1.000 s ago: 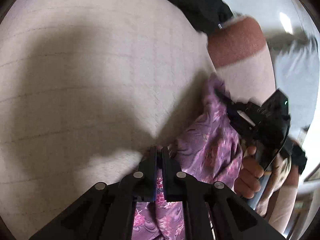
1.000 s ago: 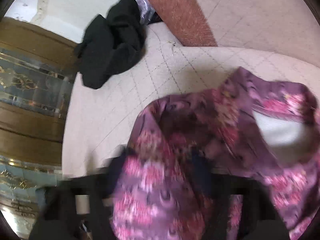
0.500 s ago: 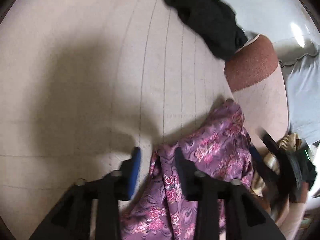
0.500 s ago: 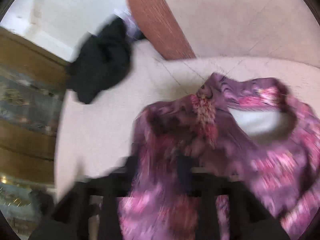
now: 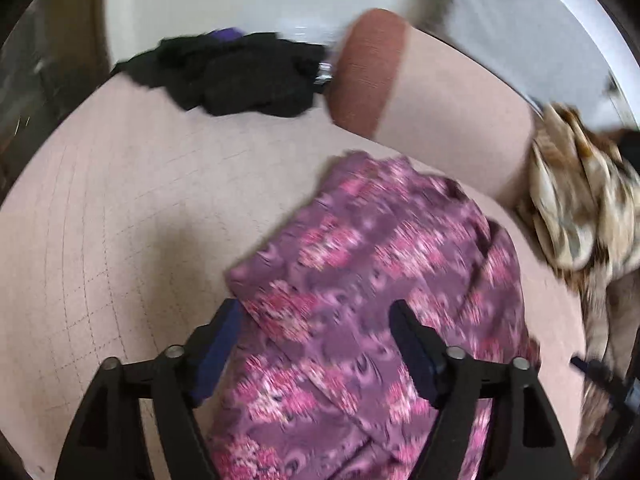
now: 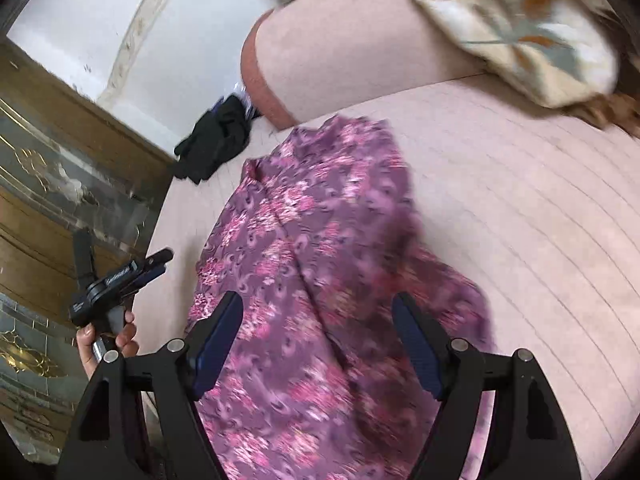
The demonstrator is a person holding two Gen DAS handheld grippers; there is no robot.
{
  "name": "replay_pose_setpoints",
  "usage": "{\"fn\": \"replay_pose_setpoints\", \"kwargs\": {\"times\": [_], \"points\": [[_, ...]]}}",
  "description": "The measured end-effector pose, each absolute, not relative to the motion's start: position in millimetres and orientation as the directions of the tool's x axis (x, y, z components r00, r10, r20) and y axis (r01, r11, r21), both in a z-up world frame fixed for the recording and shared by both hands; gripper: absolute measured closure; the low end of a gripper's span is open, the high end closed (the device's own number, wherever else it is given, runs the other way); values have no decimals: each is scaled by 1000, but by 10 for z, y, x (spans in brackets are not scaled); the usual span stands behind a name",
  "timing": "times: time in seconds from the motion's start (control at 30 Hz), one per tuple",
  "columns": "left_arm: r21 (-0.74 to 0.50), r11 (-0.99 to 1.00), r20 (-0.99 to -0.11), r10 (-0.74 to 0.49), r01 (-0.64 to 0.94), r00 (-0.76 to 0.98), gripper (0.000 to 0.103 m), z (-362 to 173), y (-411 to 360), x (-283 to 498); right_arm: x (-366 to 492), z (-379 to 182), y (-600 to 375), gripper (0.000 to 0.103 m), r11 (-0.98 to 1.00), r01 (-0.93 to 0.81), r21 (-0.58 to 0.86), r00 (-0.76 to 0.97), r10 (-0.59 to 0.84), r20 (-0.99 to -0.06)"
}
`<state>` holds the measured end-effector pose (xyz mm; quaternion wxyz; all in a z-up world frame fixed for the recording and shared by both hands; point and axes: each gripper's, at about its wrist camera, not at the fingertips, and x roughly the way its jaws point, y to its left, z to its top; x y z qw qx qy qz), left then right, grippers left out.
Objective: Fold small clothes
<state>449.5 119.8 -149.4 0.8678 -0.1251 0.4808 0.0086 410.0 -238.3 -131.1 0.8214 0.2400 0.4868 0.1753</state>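
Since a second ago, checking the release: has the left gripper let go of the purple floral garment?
Yes. Left gripper, jaws now wide open, above the purple floral garment on the beige quilted cushion.

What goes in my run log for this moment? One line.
stage: between folds | left gripper: open | right gripper: open | purple floral garment: released on pink cushion

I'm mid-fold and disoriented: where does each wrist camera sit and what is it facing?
Left wrist: on the left gripper, jaws open, looking down over the purple floral garment toward the black clothing pile.
Right wrist: on the right gripper, jaws open, above the same garment; the left hand shows.
Shared: garment, black pile, pink quilted sofa seat.
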Motion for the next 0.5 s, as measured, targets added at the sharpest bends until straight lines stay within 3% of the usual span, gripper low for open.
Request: {"fn": "replay_pose_setpoints", "kwargs": {"times": [0.1, 0.27, 0.5], "points": [[-146, 985, -840, -75, -91, 538, 14, -1537, 1041, 4515, 4080, -1449, -2514, 27, 825, 19, 565, 494, 484, -723], [-73, 994, -848, -20, -79, 530, 14, -1614, 1008, 4664, 4415, -1394, -2411, 27, 843, -29, 536, 449, 491, -747], [-96, 994, -891, -61, -55, 449, 14, -1685, 1068, 5515, 5604, -1608, -2311, 27, 855, -18, 518, 336, 494, -802]]}}
